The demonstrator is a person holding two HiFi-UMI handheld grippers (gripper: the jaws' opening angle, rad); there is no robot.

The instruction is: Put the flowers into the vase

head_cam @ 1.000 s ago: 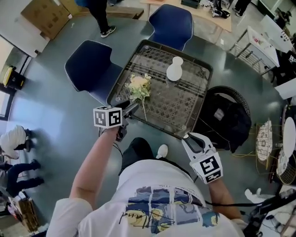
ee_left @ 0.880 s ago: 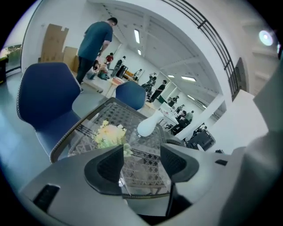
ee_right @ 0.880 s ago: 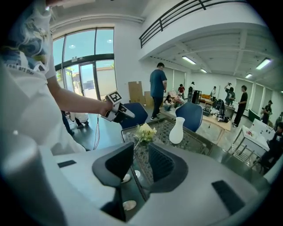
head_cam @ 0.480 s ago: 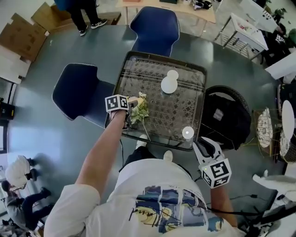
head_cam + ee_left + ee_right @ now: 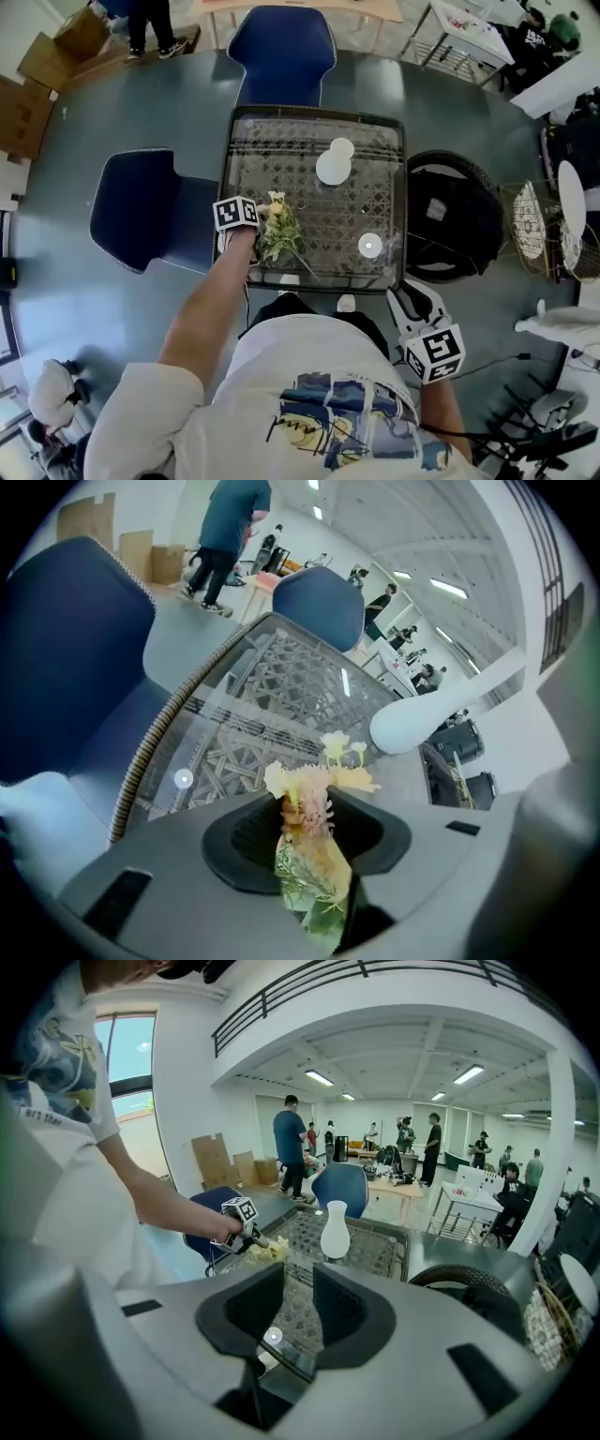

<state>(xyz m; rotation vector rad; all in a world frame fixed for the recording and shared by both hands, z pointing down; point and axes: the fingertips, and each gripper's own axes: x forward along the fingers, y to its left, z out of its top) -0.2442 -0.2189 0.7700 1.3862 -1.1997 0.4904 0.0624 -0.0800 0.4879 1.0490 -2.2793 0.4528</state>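
Note:
A small bunch of pale yellow flowers (image 5: 279, 231) lies on the glass-topped wicker table (image 5: 319, 113), near its left front edge. My left gripper (image 5: 260, 223) is down on it, and its jaws are closing. In the left gripper view the flowers (image 5: 314, 827) fill the gap between the pads of the left gripper (image 5: 309, 841). The white vase (image 5: 333, 165) stands upright further back on the table, also in the left gripper view (image 5: 422, 726) and the right gripper view (image 5: 335, 1230). My right gripper (image 5: 405, 296) hangs off the table's front right corner, its jaws (image 5: 298, 1312) apart with nothing between them.
A small white disc (image 5: 369, 246) lies on the glass near the front right. Blue chairs stand to the left (image 5: 150, 206) and behind (image 5: 281, 52) the table. A black bag in a round basket (image 5: 450, 211) sits to the right. People stand in the background.
My left gripper came down from beside the table's edge onto the flowers and its jaws drew in around them. The right gripper shifted slightly near the front right corner.

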